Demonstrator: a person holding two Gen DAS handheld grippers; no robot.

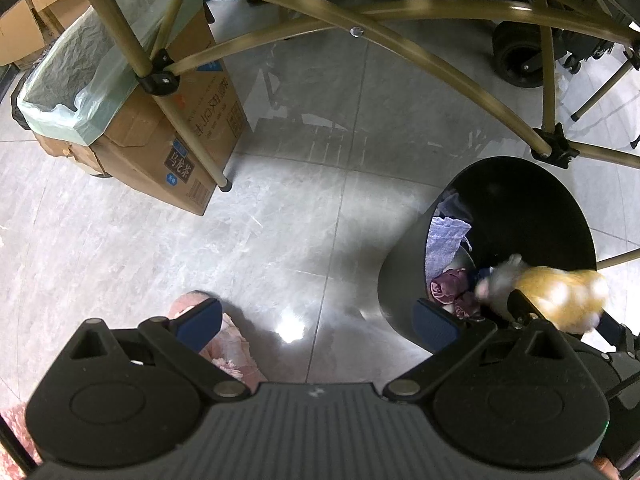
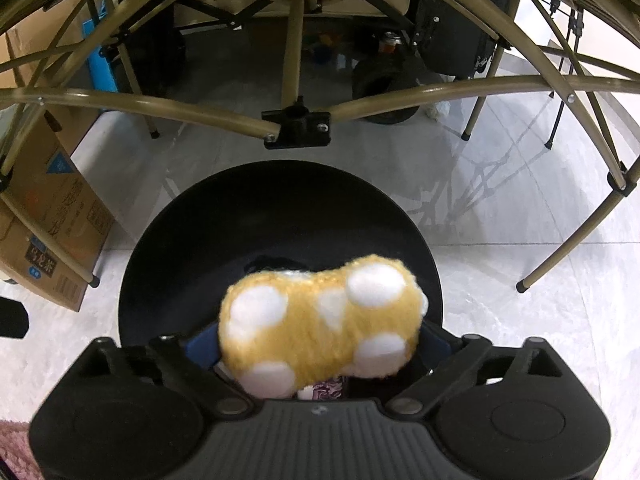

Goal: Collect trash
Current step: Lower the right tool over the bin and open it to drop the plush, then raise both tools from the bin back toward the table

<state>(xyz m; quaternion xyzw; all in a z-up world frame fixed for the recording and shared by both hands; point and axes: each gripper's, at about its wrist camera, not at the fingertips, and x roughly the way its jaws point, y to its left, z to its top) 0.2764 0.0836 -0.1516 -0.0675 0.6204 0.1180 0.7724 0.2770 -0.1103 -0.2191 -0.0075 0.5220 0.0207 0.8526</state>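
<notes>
A yellow plush toy with white spots [image 2: 320, 320] hangs over the mouth of a black bin [image 2: 280, 216] and looks blurred. It sits between the blue pads of my right gripper [image 2: 318, 344], whose jaws stand very wide and do not seem to press on it. In the left wrist view the same toy [image 1: 560, 292] is over the bin's [image 1: 400, 280] right side. Inside the bin lie a pale blue cloth [image 1: 446, 240] and a crumpled maroon piece [image 1: 448, 284]. My left gripper [image 1: 316, 322] is open and empty above the tiled floor, just left of the bin.
A cardboard box [image 1: 160, 132] lined with a green bag stands at the left. Tan folding-frame legs [image 1: 400, 28] cross overhead and behind the bin. A black wheel [image 1: 516, 56] is at the back right. A pink fluffy slipper [image 1: 228, 344] lies under the left gripper.
</notes>
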